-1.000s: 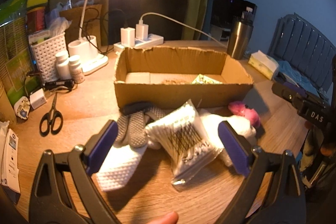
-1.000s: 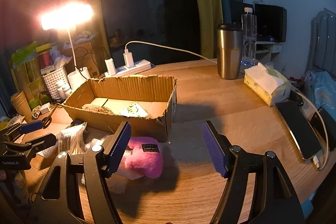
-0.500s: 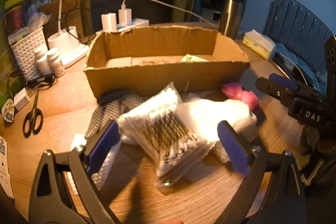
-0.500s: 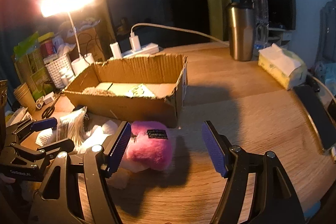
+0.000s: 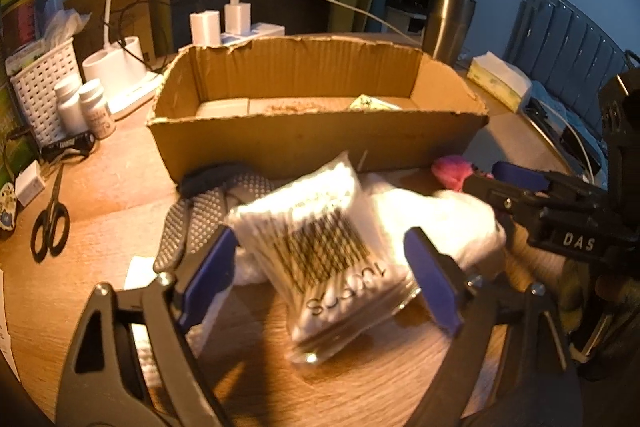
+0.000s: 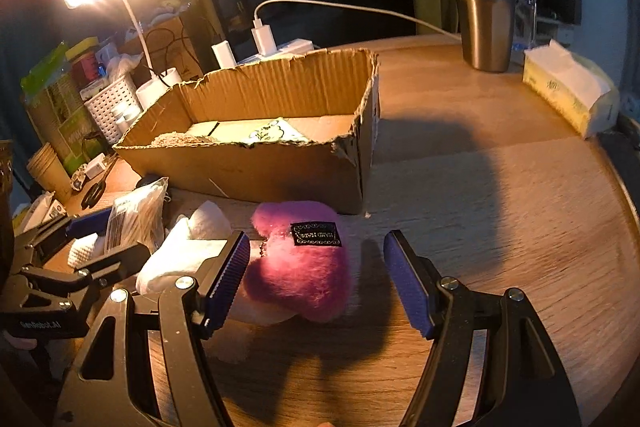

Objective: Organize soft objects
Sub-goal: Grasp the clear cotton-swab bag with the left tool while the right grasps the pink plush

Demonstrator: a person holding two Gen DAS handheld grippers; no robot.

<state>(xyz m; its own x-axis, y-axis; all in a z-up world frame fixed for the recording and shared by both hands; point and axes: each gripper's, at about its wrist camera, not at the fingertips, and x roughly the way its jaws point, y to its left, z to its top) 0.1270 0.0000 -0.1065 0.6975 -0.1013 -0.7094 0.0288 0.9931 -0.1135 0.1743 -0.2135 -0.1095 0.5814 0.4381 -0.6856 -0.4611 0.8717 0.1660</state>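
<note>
A clear bag of cotton swabs (image 5: 320, 251) lies on a pile of soft things in front of an open cardboard box (image 5: 316, 143). My left gripper (image 5: 320, 275) is open, its jaws on either side of the bag, not touching it. Under the bag lie a grey dotted glove (image 5: 196, 215) and white cloths (image 5: 440, 219). A pink plush toy (image 6: 304, 263) lies by the box's near right corner. My right gripper (image 6: 316, 279) is open around the plush, apart from it. The box also shows in the right wrist view (image 6: 260, 163).
Scissors (image 5: 50, 223), pill bottles (image 5: 86, 107), a white basket (image 5: 44, 91) and a lamp base (image 5: 116, 67) stand at the left. A power strip (image 5: 244, 27) sits behind the box. A steel tumbler (image 6: 486, 15) and tissue pack (image 6: 568, 91) stand at the right.
Both grippers have moved forward and down: the left now straddles the swab bag, the right straddles the pink plush. Both stay open.
</note>
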